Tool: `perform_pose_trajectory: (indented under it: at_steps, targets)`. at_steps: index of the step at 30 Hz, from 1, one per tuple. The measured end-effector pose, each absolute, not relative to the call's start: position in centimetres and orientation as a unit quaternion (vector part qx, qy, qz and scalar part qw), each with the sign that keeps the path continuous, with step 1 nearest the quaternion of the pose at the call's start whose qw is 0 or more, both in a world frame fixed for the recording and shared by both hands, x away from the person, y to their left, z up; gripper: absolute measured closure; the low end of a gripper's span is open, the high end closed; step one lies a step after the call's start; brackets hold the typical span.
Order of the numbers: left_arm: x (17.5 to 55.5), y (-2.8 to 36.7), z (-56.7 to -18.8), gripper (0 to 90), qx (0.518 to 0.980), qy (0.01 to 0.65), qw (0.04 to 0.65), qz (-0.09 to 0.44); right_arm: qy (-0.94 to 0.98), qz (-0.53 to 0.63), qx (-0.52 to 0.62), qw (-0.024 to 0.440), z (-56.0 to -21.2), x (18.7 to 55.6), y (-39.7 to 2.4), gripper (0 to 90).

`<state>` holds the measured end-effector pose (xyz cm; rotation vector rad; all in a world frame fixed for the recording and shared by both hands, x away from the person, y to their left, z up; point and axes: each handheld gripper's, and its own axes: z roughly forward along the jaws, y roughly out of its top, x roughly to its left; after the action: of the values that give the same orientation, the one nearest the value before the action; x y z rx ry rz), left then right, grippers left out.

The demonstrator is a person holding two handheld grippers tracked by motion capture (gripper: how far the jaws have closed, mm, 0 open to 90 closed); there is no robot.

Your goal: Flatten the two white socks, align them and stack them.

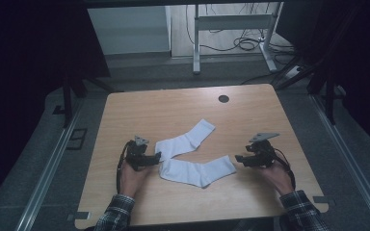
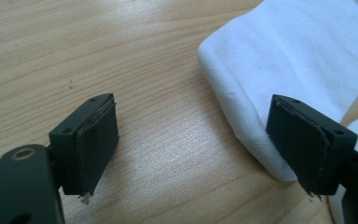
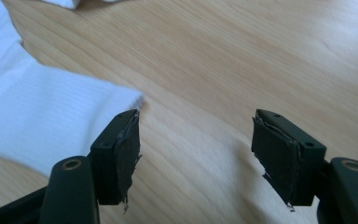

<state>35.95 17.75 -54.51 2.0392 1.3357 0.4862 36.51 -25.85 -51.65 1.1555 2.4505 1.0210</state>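
Two white socks, flat on the bench.
Near sock lies at 6 o'clock from the far sock, toes close. Soft, light, limp: you pinch an end. Left claw and right claw gape, empty.

Dim room, soft glare, blurred foreground
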Motion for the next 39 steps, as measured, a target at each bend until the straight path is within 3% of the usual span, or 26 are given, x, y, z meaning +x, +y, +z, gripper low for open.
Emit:
perform_pose_trajectory:
  at_steps: [3,13,26,39]
  targets:
    - [35.9,17.8,-54.5,17.2,0.778,0.508,0.321,0.185,0.850,0.340,0.382,0.125,-51.4,37.2,-24.8,36.9]
    - [36.0,17.8,-54.5,16.6,0.777,0.509,0.319,0.185,0.858,0.336,0.365,0.135,-50.7,40.9,-21.4,41.6]
    - [36.0,17.8,-54.5,16.6,0.777,0.509,0.320,0.186,0.853,0.337,0.368,0.149,-50.3,45.7,-18.6,58.6]
    - [36.0,17.8,-54.5,16.6,0.777,0.509,0.321,0.186,0.851,0.336,0.371,0.161,-52.0,48.7,-15.6,56.1]
